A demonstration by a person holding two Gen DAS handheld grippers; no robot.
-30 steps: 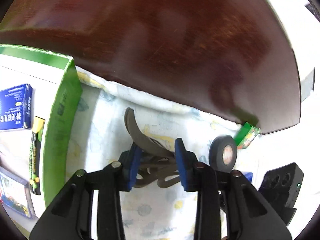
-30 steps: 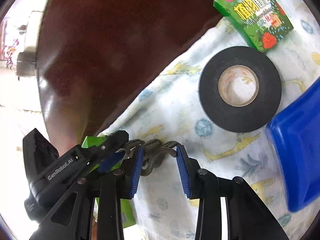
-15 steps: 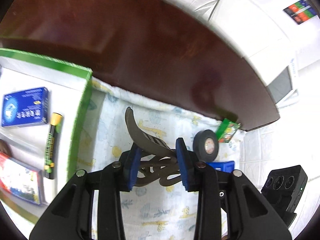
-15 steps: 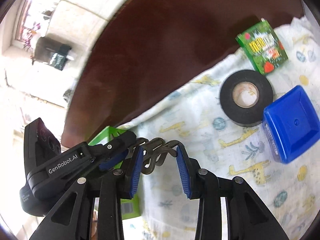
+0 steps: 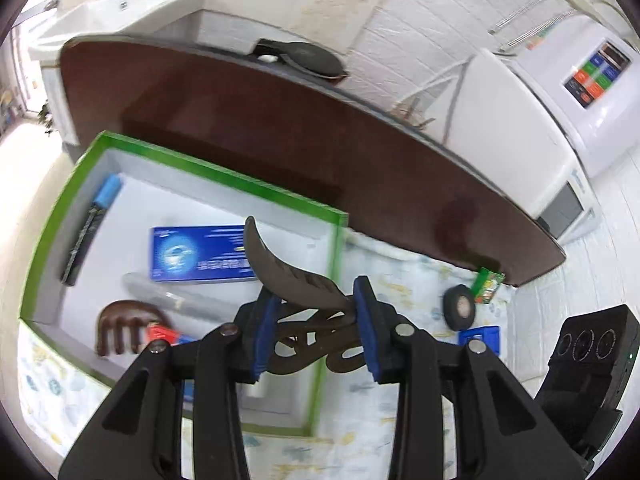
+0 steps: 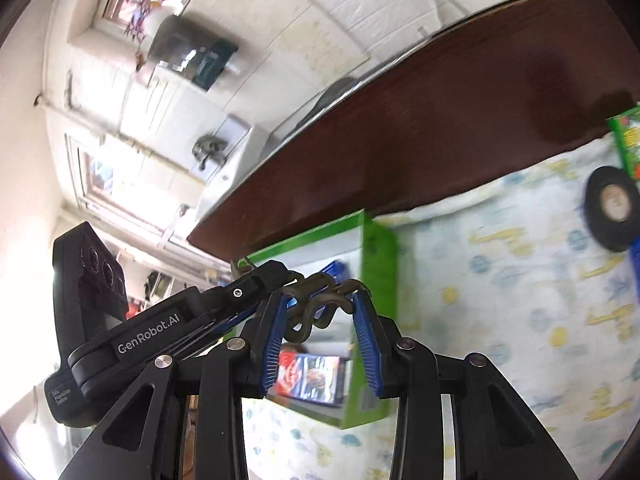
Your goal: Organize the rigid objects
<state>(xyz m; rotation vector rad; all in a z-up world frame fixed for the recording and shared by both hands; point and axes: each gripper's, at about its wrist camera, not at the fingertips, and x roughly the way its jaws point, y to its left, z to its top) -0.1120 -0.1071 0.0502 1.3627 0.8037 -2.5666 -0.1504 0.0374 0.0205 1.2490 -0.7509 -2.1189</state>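
My left gripper is shut on a dark brown hair claw clip and holds it in the air above the right wall of the green-rimmed white box. My right gripper is shut on the other end of the same clip, seen over the box. In the box lie a blue carton, a brown comb, a clear tube and a dark pen with a blue cap.
On the patterned cloth right of the box are a black tape roll, a green packet and a blue square case. The dark wooden table runs behind. A washing machine stands beyond the table.
Both grippers have risen and moved left with the clip, from low over the cloth to above the box edge. The tape roll and blue case now look farther away.
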